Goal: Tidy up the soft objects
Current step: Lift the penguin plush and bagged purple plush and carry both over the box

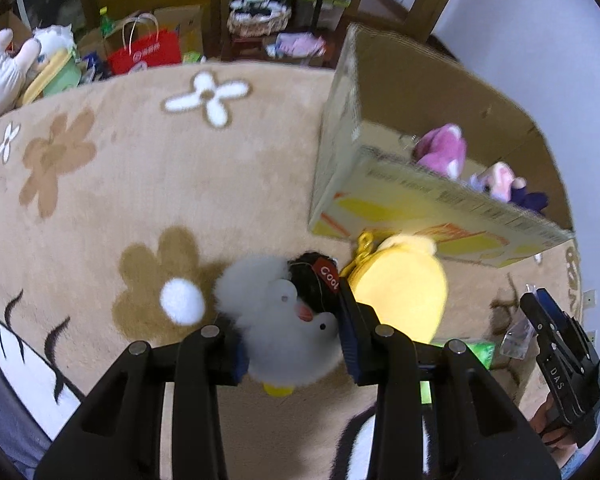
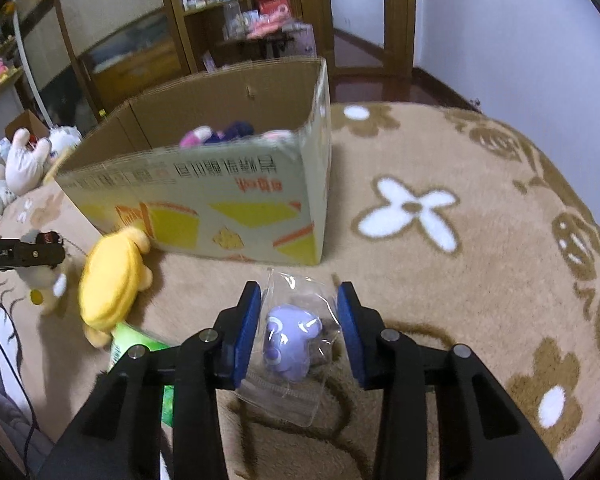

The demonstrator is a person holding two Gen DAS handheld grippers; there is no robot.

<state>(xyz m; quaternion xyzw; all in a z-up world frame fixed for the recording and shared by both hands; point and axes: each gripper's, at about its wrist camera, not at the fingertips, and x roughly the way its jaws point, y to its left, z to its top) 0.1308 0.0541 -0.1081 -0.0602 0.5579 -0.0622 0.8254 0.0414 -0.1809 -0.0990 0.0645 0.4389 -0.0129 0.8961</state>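
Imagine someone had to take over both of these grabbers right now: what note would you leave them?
Left gripper: shut on a fluffy grey-white penguin plush with a red "Cool" tag.
Right gripper: shut on a clear plastic bag holding a small purple toy.
Open cardboard box with yellow print sits on the beige flowered carpet, just ahead of both grippers.
Done: pink and purple plush toys already lie in the box.
Left: drop both held items in, then the yellow plush lying by the box, and perhaps the white plush pile beyond the carpet.
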